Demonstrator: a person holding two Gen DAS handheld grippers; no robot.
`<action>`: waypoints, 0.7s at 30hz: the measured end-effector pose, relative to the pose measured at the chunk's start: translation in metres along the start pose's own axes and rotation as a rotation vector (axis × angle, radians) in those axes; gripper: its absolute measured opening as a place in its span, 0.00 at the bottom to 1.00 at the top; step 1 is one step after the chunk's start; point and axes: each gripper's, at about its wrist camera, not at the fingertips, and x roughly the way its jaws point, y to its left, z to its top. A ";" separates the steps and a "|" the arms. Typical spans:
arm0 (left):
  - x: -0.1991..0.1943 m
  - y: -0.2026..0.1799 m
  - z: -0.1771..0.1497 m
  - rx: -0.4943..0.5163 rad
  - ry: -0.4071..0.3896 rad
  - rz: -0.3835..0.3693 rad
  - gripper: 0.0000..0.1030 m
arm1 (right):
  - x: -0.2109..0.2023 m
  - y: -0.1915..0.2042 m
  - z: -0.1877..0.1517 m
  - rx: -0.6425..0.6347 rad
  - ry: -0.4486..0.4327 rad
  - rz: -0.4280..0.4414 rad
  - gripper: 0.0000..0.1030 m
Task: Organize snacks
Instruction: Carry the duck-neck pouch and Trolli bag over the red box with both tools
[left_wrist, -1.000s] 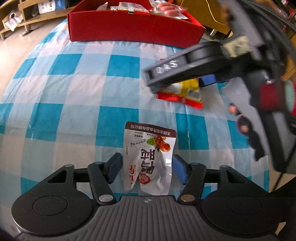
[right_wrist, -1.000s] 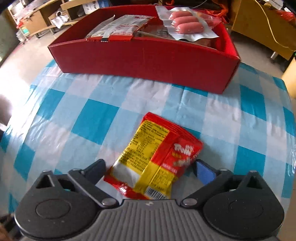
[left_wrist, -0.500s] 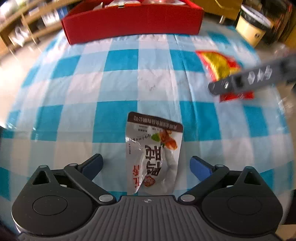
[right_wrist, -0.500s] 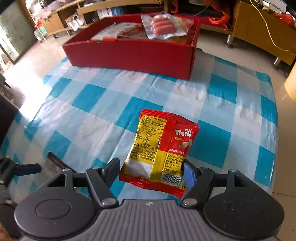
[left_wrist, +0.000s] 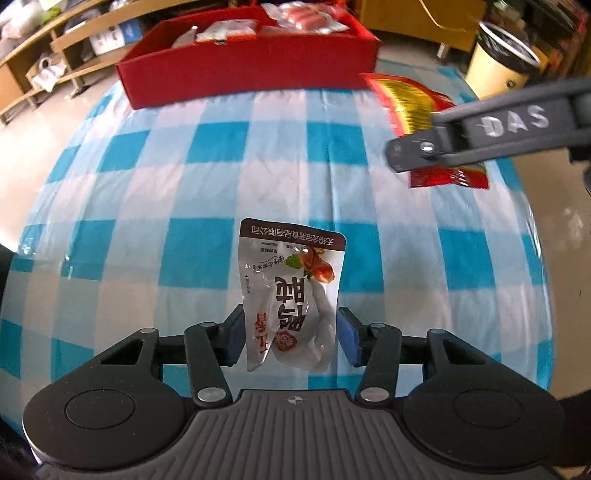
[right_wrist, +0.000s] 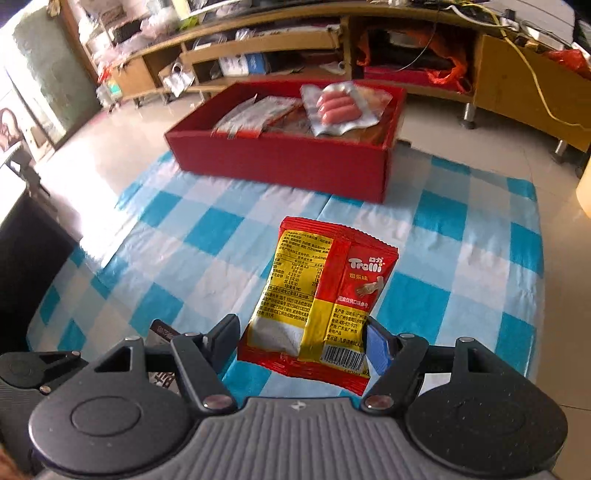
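Since the earlier frame, both packets are lifted off the checked cloth (right_wrist: 155, 254). White packet (left_wrist: 291, 295): lower centre, left gripper (left_wrist: 291, 336) jaws closing on it. Red packet (right_wrist: 325, 295): centre, clamped by right gripper (right_wrist: 301, 339), apparently bound for red box (right_wrist: 280, 158), upper centre.

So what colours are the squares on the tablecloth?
Blue, pale blue and white checks on the tablecloth; the left wrist view shows them best.

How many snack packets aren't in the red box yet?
2. A white packet sits between the left tongs, which are closing on it; a red and yellow packet is gripped in the right tongs. The tongs may hide others.
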 end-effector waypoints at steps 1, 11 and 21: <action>-0.003 0.002 0.004 -0.008 -0.021 -0.007 0.57 | -0.002 -0.002 0.003 0.010 -0.011 -0.002 0.69; -0.013 0.030 0.059 -0.117 -0.151 0.011 0.57 | 0.002 -0.008 0.028 0.036 -0.049 -0.030 0.69; -0.027 0.033 0.092 -0.112 -0.260 0.041 0.58 | 0.002 -0.005 0.045 0.015 -0.088 -0.043 0.69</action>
